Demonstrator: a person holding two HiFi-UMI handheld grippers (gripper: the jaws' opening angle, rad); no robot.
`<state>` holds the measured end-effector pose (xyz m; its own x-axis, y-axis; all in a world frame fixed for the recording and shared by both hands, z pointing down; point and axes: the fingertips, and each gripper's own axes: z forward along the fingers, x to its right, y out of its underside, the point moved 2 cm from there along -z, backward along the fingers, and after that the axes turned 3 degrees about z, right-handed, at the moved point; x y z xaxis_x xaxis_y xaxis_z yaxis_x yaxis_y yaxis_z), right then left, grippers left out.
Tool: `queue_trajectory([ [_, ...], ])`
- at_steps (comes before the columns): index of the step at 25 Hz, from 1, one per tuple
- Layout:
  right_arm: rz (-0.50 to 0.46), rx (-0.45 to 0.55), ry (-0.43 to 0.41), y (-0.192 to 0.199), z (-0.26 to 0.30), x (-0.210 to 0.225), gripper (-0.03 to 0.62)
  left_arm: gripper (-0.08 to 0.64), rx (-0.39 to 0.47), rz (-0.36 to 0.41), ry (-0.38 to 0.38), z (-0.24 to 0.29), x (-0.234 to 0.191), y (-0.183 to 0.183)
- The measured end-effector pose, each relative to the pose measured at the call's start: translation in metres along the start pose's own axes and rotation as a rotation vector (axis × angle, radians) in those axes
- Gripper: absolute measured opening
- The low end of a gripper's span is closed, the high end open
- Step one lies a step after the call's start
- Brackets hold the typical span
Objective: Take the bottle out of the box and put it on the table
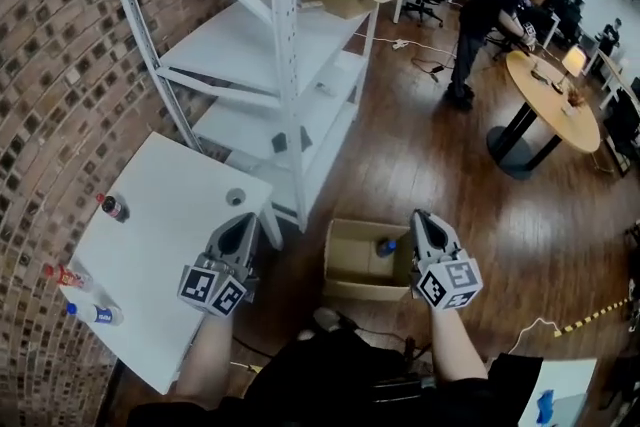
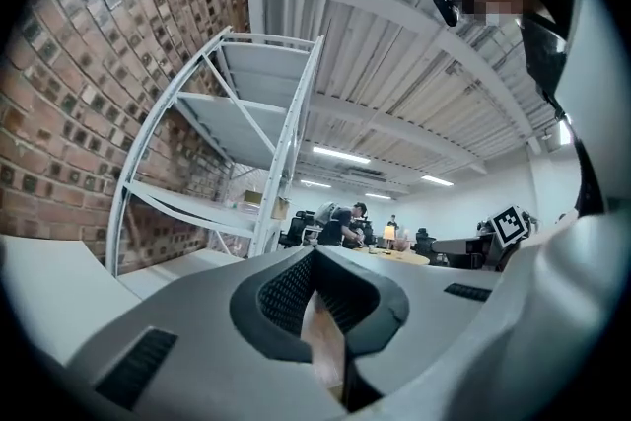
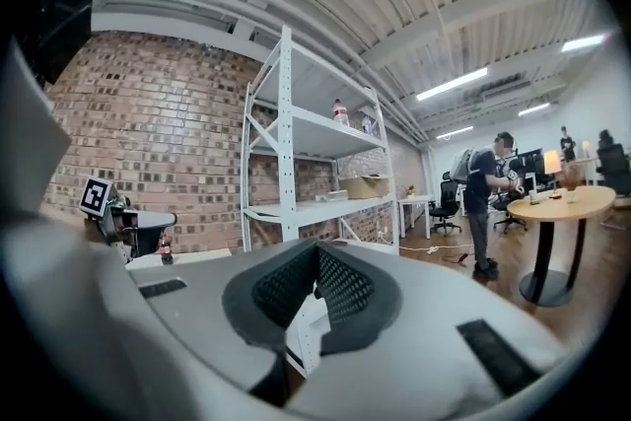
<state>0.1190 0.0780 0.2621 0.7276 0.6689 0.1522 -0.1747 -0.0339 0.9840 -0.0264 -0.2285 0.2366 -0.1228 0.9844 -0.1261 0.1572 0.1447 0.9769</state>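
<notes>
Parting the right gripper (image 1: 424, 227) first (its jaws, like the left gripper (image 1: 238, 229), sit together, empty), I'd dip to the bottle (image 1: 385, 246) below them.

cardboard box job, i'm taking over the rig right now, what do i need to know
Left gripper: fingers together, empty, by the white table's edge.
Right gripper: fingers together, empty, near the open brown cardboard box on the floor.
Blue-capped clear bottle: in that box, untouched.
Done: nothing for this bottle.
Left: grasp it, lift it out, set it on the table.
</notes>
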Motion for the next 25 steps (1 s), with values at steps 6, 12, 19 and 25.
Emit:
queue_trajectory([
  [6, 0.021, -0.006, 0.103, 0.017, -0.051, 0.007, 0.005, 0.003, -0.028, 0.001, 0.125, 0.015, 0.032, 0.007],
  [12, 0.043, 0.009, 0.205, 0.027, -0.099, 0.022, 0.005, 0.003, -0.057, -0.003, 0.236, 0.032, 0.067, 0.02],
  [19, 0.085, 0.021, 0.326, 0.036, -0.143, 0.06, 0.005, 0.003, -0.086, -0.02, 0.337, 0.058, 0.107, 0.035],
  [25, 0.082, 0.002, 0.341, 0.037, -0.141, 0.087, 0.005, 0.003, -0.089, -0.016, 0.371, 0.092, 0.126, 0.041],
])
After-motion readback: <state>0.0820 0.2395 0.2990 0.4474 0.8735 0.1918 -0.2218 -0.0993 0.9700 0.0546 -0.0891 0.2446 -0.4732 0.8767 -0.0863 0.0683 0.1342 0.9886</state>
